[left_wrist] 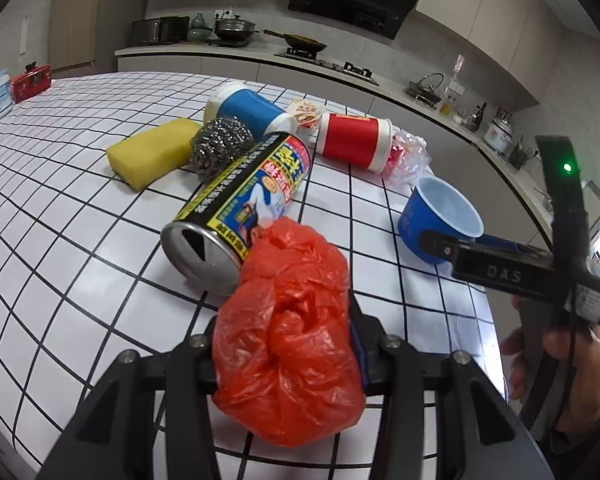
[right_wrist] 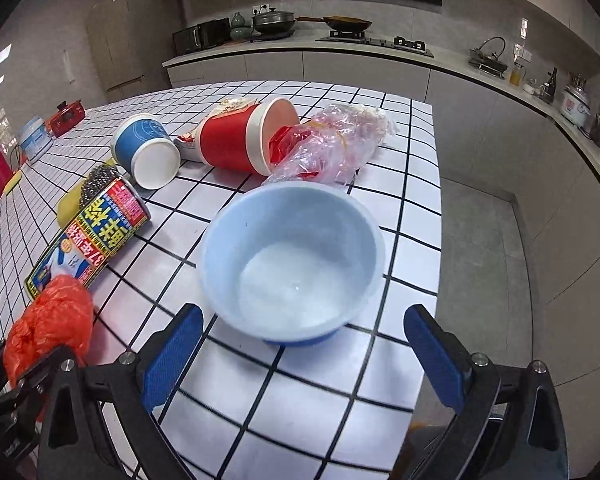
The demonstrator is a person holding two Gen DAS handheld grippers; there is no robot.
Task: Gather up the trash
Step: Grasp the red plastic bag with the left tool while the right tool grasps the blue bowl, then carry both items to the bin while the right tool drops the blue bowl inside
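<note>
Left wrist view: the left gripper (left_wrist: 288, 344) was clamped on a crumpled orange-red plastic bag (left_wrist: 288, 336), which filled the gap between its fingers at 6 o'clock, above the white tabletop with a black grid (left_wrist: 60, 240). Just beyond the bag, toward 11 o'clock, a printed black-and-yellow metal can (left_wrist: 240, 208) lay on its side, its opened end facing the camera. At 10 o'clock from the can sat a steel-wool scouring ball (left_wrist: 220, 146), touching a yellow rectangular sponge (left_wrist: 152, 152). A blue-and-white paper cup (left_wrist: 248, 110) lay tipped over at 12 o'clock, and a red-and-white paper cup (left_wrist: 354, 140) at 1 o'clock, with a clear crumpled plastic wrapper (left_wrist: 410, 156) at its mouth.

Right wrist view: the right gripper (right_wrist: 300, 360) stood with its blue-padded fingers (right_wrist: 172, 356) spread wide, holding nothing. A blue plastic bowl with a pale interior (right_wrist: 292, 260) rested upright on the tabletop just ahead of the fingertips, at 12 o'clock; whether either pad touched it could not be told from this angle. The bag appeared at 8 o'clock, the can at 10 o'clock, and the red cup with the wrapper beyond the bowl at 12 o'clock.
</note>
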